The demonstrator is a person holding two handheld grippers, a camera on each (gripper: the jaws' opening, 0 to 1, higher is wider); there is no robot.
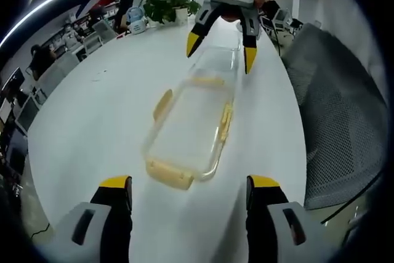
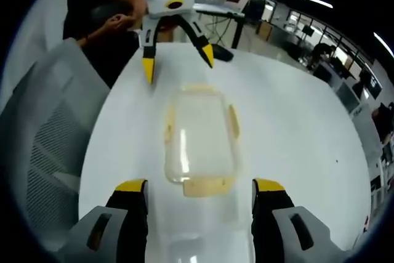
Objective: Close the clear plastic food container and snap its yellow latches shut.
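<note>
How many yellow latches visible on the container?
4 on the clear container: near end, far end, left side, right side, as the left gripper view shows them.

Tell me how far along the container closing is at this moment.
Done: nothing clearly. The lid lies flat on the white table, its yellow latches splayed outward; the clear container sits just beyond it, apparently uncovered. In hand: nothing. The left gripper and right gripper are both open, one at each end. Left: seat the lid, snap every latch.
</note>
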